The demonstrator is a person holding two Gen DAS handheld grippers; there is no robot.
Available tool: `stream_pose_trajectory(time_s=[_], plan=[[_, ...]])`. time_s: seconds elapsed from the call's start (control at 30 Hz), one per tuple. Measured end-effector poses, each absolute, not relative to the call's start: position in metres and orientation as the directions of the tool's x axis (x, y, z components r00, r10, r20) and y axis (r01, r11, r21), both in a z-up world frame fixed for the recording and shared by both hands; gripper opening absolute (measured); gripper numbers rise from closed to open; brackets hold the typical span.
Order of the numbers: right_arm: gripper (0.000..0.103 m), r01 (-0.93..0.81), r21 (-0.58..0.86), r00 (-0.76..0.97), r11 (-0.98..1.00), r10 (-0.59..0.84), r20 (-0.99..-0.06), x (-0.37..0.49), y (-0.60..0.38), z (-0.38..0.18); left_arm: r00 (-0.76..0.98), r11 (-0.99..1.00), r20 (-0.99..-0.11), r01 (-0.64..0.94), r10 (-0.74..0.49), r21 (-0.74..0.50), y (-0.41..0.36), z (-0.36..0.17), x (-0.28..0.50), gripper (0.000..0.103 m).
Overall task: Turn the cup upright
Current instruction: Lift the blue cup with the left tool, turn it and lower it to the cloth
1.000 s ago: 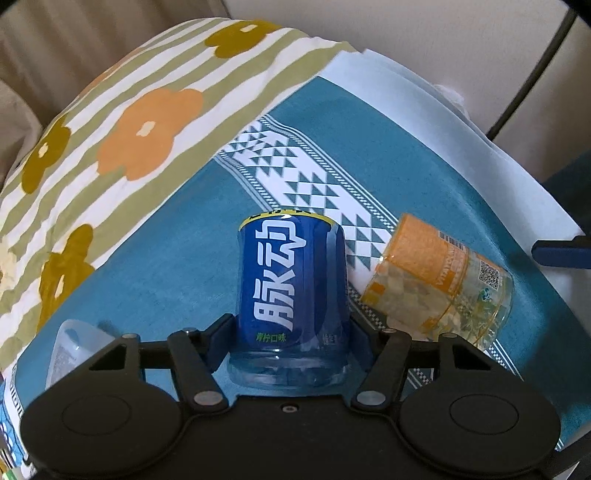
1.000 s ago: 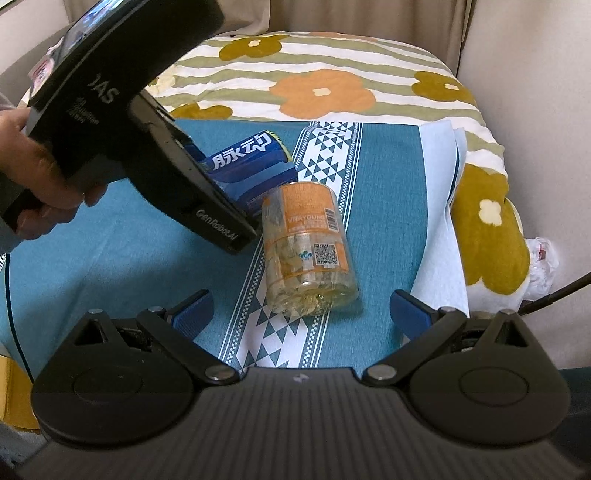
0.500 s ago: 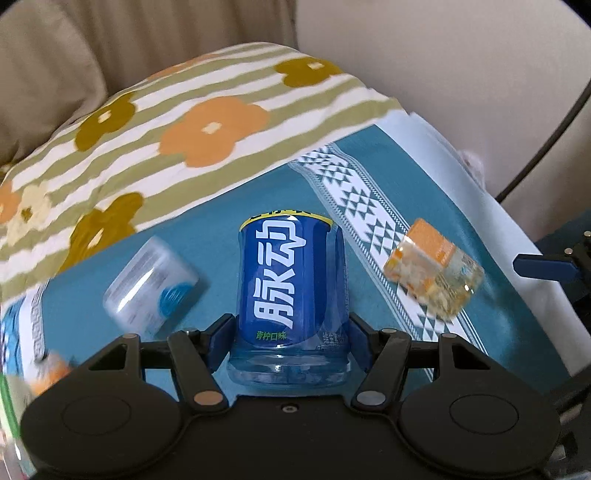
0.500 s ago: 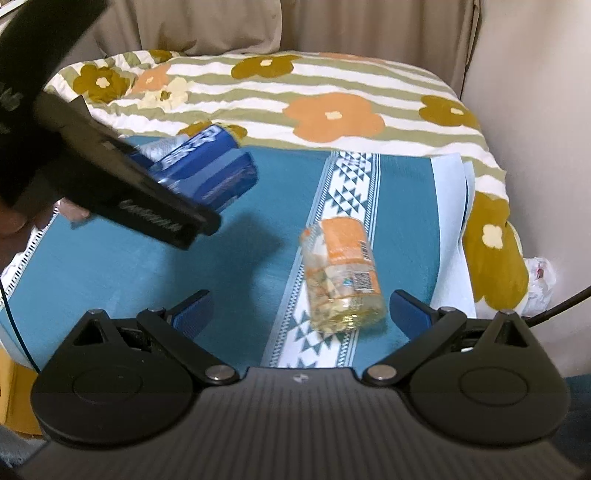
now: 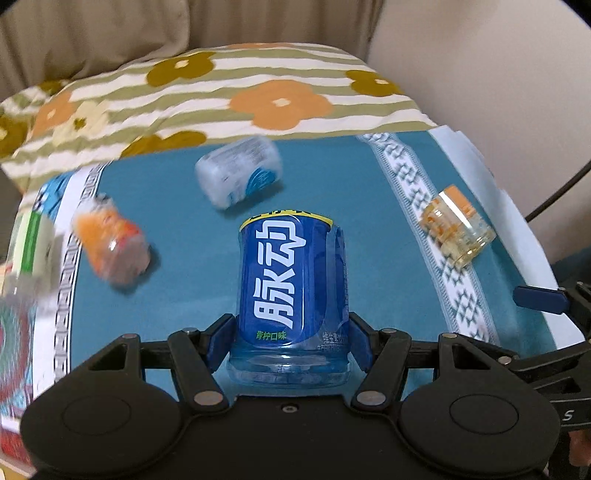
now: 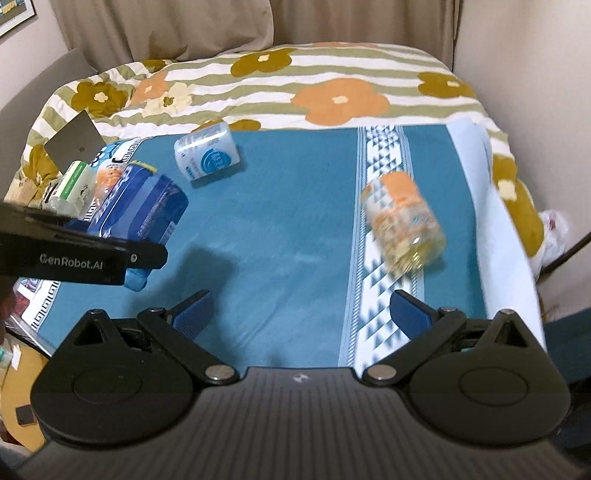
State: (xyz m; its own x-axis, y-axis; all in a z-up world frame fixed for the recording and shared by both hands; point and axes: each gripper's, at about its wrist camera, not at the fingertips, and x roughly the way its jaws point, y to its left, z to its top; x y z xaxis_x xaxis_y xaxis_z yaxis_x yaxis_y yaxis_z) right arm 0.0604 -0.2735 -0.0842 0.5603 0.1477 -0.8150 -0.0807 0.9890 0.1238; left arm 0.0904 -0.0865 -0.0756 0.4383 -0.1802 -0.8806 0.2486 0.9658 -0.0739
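Clamping the blue cup [image 5: 291, 291], the left gripper [image 5: 290, 343] hangs above the cloth [image 6: 288, 206]; right gripper [image 6: 301, 314] fingers spread, empty.

A teal cloth [image 6: 295, 206] with a white patterned band [image 6: 380, 155] covers the bed. At twelve o'clock beyond it lies a striped floral quilt [image 6: 332, 85]. At one o'clock a beige curtain [image 6: 351, 22] hangs. A crumpled white bag [image 6: 554, 229] sits at three o'clock.

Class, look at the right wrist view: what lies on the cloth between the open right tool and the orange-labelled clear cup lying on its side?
Nothing: only bare patterned blue cloth separates the right tool from the orange-labelled clear cup.
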Motion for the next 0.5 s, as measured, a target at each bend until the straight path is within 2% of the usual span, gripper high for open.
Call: stream_pose_trajectory(time_s=[0.5], plan=[[0.103,-0.089,0.136,0.515,0.987,0.162,-0.842,0.054,-0.250,-0.105,0.389,0.973,-0.904,0.206,-0.176,-0.101,-0.078,-0.125,0.091,0.068]])
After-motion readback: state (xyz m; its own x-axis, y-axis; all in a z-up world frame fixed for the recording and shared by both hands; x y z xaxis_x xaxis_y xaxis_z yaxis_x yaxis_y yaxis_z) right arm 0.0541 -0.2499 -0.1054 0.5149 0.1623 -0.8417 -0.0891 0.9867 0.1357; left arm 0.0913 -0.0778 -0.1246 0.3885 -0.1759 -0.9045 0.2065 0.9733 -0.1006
